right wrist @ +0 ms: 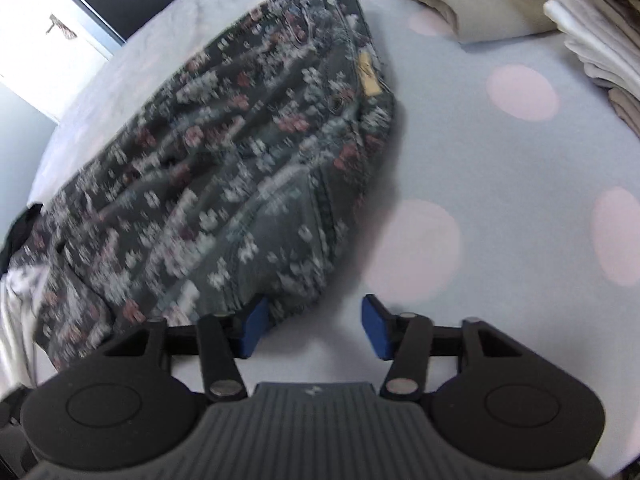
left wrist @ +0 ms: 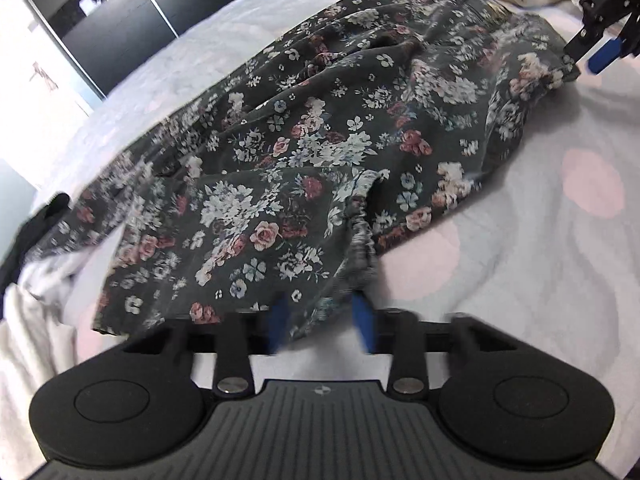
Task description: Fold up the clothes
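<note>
Floral garment (right wrist: 224, 168): dark, lies on bed (right wrist: 480, 168), long axis lower left to upper centre of frame. Tan label (right wrist: 369, 76) nr upper right edge, text unreadable. Left gripper (left wrist: 322, 326): jaws narrow, hem fabric between blue pads. Right gripper (right wrist: 316, 326): jaws part-open, left pad touching garment edge, nothing gripped.

1. The floral garment (right wrist: 224, 168) is smeared by motion in the right wrist view; its print is unreadable.
2. Folded stacks (right wrist: 600, 40) at 1 o'clock are cut off by the edge.
3. Fabric hides the left claw (left wrist: 323, 322) pads' tips.
</note>
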`<state>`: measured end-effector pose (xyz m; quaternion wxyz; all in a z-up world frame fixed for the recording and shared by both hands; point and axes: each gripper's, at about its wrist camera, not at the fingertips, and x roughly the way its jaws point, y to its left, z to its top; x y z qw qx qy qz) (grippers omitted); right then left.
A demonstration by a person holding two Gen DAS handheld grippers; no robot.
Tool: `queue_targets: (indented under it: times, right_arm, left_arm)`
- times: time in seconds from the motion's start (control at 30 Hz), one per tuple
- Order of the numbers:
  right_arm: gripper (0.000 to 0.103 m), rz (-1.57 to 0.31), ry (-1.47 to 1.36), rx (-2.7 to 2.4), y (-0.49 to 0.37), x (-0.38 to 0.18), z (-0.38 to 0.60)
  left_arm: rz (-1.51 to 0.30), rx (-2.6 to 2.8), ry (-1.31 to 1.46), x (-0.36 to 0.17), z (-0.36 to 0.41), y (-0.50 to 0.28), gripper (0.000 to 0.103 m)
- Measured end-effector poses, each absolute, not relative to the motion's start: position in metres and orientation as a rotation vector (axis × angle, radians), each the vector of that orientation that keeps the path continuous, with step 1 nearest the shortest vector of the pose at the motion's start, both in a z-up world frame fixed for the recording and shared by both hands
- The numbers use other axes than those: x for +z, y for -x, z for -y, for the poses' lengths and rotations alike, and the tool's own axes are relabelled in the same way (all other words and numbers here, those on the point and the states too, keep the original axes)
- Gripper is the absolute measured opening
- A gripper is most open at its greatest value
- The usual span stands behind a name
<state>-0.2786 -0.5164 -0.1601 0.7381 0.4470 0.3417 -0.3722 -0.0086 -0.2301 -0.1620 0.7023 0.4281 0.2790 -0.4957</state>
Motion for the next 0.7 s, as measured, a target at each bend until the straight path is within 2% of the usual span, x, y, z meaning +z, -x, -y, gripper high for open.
queue_targets:
  times: [0.1, 0.17, 0.2, 0.23, 0.43, 0.67, 0.7]
  right_arm:
    - [0.04, -0.728, -0.962, -0.782, 0.256, -0.158, 0.52]
    - [0.029, -0.715, -0.948, -0.761, 0.24, -0.157, 0.521]
    - [0.01, -0.708, -0.937, -0.751, 0.232, -0.156, 0.523]
    - [0.001, -0.702, -0.92, -0.744, 0.223, -0.154, 0.524]
    - [0.001, -0.648, -0.82, -0.724, 0.172, -0.138, 0.532]
    - [0.007, -0.707, -0.881, -0.739, 0.144, -0.157, 0.552]
    - [0.01, -0.718, -0.894, -0.758, 0.145, -0.159, 0.553]
  left_arm:
    - [-0.627, -1.075, -0.929, -0.156, 0.236, -0.001, 0.005]
    - [-0.637, -1.062, -0.885, -0.148, 0.239, -0.009, 0.003]
    - [-0.639, -1.053, -0.859, -0.143, 0.24, -0.014, 0.001]
    - [-0.639, -1.041, -0.837, -0.139, 0.241, -0.02, 0.001]
    - [-0.659, -0.923, -0.679, -0.11, 0.244, -0.065, 0.001]
    - [-0.764, -0.846, -0.537, -0.099, 0.246, -0.107, 0.001]
    - [-0.768, -0.847, -0.529, -0.099, 0.246, -0.109, 0.001]
